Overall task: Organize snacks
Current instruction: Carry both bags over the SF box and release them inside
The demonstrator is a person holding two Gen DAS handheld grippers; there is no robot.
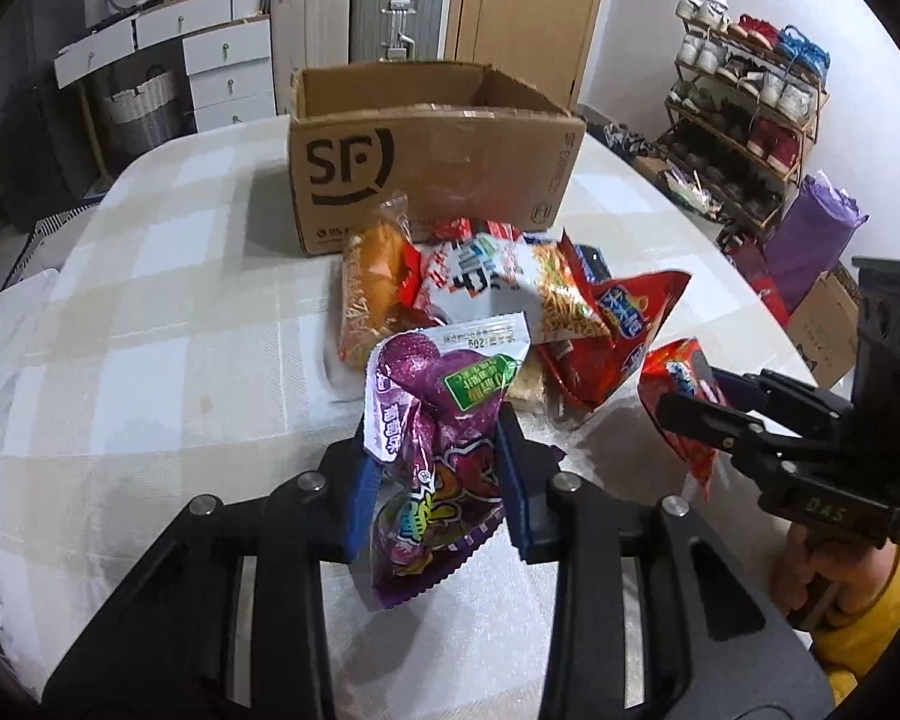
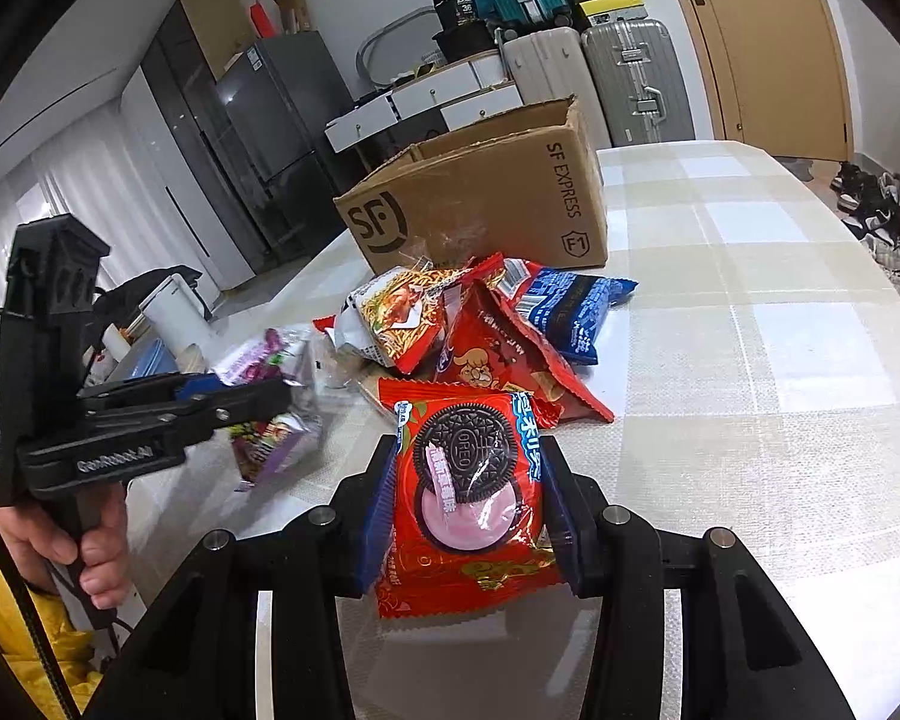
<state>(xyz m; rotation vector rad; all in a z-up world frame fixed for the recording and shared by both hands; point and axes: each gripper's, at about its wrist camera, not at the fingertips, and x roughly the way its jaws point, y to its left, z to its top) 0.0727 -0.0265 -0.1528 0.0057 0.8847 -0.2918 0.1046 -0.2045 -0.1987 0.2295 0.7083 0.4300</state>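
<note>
Fridge (image 2: 270, 144): dark, tall, against the far left wall.
Drawers (image 1: 222, 66): white, stepped, behind the desk.
Suitcases (image 1: 390, 15): cream and silver, upright beside the wooden door (image 1: 528, 0).
Desk (image 1: 150, 312): rounded, under a pale checked cloth.
Left gripper (image 1: 438, 468): jaws narrow, pinching a purple snack bag (image 1: 432, 444) lifted clear of the cloth.
Box (image 1: 432, 150): open SF carton at the desk's far side, interior hidden from here.
Snack pile (image 1: 510, 300): loose packets heaped just before the box.
Right gripper (image 2: 468, 504): jaws clamping a red Oreo packet (image 2: 468, 492) near the pile.
Shoe rack (image 1: 744, 102): full, by the right wall.
</note>
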